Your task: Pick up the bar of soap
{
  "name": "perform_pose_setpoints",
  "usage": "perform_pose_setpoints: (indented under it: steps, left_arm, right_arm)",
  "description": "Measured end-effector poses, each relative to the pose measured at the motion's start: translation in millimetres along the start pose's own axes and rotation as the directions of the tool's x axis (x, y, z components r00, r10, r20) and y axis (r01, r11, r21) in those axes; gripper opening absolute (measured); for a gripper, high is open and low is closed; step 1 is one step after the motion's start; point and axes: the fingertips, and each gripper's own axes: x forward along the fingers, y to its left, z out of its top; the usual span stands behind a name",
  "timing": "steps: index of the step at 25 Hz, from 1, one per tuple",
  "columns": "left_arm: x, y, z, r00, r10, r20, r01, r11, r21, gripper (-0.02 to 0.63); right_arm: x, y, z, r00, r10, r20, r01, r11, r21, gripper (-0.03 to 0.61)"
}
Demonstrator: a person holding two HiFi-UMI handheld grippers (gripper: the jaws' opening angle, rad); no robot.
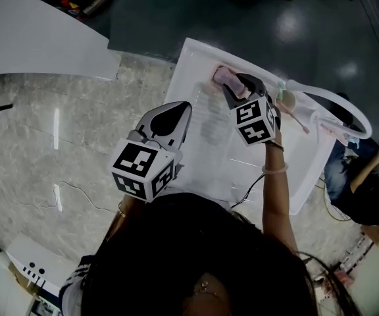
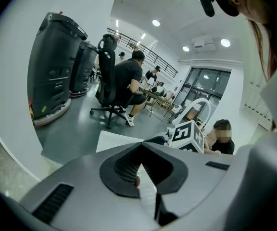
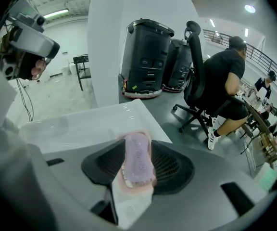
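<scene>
I work at a white counter (image 1: 191, 64) in an open-plan workspace, half office and half test lab, with a polished grey floor (image 2: 76, 129) and recessed ceiling lights (image 2: 156, 22) overhead. Close by, a person (image 3: 225, 76) sits in a black swivel chair (image 3: 196, 81) at a desk (image 2: 157, 96), while two tall black machines (image 3: 145, 57) stand parked beside a white pillar (image 3: 129, 28). A railed upper gallery (image 2: 145, 49) and a glazed wall (image 2: 207, 83) close the room behind them.

Grey floor (image 2: 76, 124), black office chair (image 2: 107, 81), ceiling lights (image 2: 156, 22).
</scene>
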Motion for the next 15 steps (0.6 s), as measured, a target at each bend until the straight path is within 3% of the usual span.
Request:
perform_pose_setpoints:
  steps: [15]
  left_arm:
    - [3.3,15.5,-7.9,1.0,0.01,-0.024,-0.011,1.0,-0.026,0.006]
  right_arm:
    - [33.0,5.6,-17.8,0.986,0.086,-0.146,-0.092,0.995,-0.031,0.163]
